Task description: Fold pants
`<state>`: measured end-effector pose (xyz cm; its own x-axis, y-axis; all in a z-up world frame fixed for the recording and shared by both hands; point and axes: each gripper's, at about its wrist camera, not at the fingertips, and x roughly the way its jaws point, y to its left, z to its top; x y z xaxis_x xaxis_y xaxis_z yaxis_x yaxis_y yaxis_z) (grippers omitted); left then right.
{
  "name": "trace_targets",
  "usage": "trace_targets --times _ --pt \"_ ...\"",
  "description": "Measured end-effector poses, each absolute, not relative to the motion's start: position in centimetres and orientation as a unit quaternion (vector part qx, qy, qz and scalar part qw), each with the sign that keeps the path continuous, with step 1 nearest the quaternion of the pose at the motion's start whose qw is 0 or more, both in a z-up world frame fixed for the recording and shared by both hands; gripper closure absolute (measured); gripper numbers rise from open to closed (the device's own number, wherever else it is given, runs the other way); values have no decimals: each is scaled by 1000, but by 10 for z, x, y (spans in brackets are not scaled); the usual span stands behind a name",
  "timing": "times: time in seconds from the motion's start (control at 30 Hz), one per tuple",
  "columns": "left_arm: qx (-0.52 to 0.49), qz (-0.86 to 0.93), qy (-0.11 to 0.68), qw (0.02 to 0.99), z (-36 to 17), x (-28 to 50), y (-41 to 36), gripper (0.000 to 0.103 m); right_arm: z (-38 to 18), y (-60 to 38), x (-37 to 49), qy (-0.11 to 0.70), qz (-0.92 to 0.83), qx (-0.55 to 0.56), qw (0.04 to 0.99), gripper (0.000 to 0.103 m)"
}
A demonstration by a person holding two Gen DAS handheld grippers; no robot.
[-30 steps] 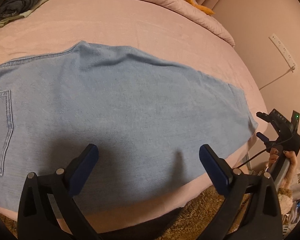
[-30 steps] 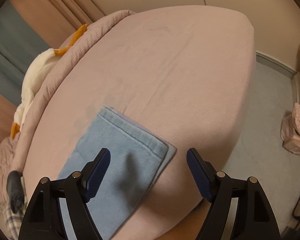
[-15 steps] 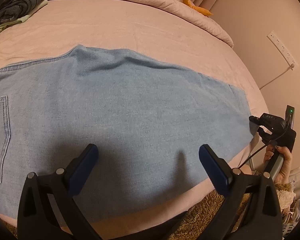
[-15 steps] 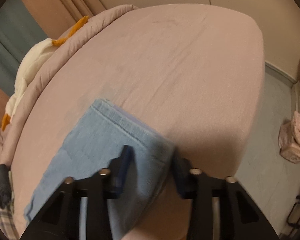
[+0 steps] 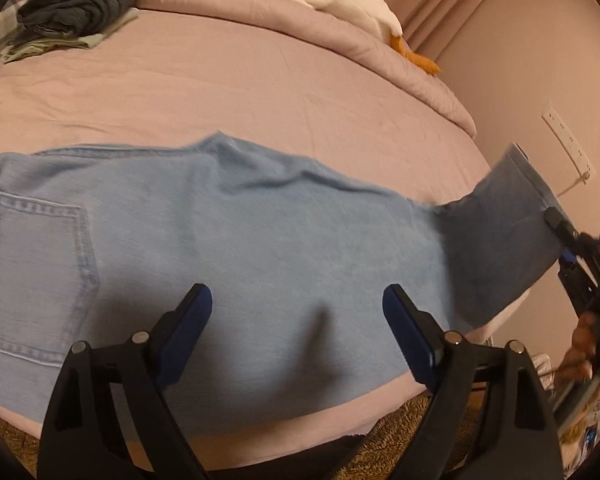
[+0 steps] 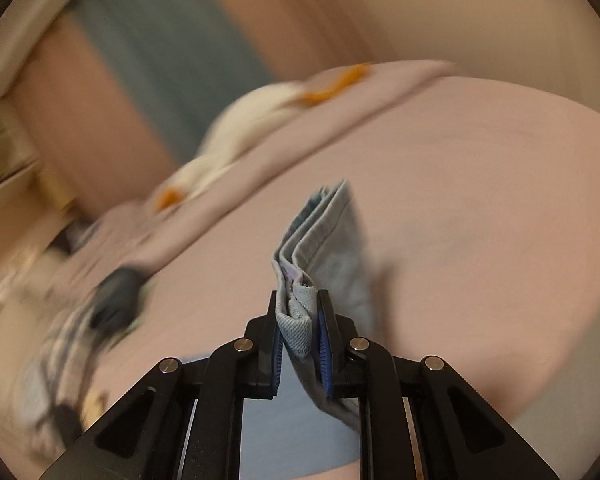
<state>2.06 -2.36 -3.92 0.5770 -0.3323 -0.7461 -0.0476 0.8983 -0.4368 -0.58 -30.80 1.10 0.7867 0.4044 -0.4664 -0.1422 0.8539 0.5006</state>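
The pants (image 5: 228, 256) lie flat along the bed (image 5: 220, 92), legs stacked; no crosswise fold is made yet. The right gripper (image 6: 298, 332) is closing, pinching the lifted leg hems (image 6: 320, 224). The left gripper (image 5: 296, 312) hangs spread, closing slowly on nothing.

A wide bed in a dusty-pink fitted sheet (image 5: 260, 92) is filling the room. A pink quilted duvet (image 5: 380, 52) is lying bunched along its far edge. Beige pleated curtains (image 5: 452, 4) are hanging beside a plain pinkish wall (image 5: 540, 60) carrying a white socket strip (image 5: 568, 146). Warm, dim light is falling throughout.
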Motion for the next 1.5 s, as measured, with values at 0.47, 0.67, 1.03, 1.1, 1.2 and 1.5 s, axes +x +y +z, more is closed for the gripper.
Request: trace_targets --times 0.47,0.67,1.03,1.1,1.2,1.5 --pt "-247 -105 470 841 -54 34 -19 16 -58 -197 35 480 227 113 840 40" --pt "-244 -182 476 825 -52 54 -51 16 -42 -248 31 422 159 146 880 29" --pt "-222 -227 518 794 -71 88 -97 55 -85 -304 62 457 4 148 877 29" --pt "-201 -198 516 809 -71 83 -100 78 -86 -302 64 455 7 148 878 29" --pt "-220 -175 516 809 -70 80 -93 93 -90 -295 66 453 6 137 881 29" --pt "-208 -142 434 865 -9 48 -60 97 -80 -282 59 443 65 157 880 29"
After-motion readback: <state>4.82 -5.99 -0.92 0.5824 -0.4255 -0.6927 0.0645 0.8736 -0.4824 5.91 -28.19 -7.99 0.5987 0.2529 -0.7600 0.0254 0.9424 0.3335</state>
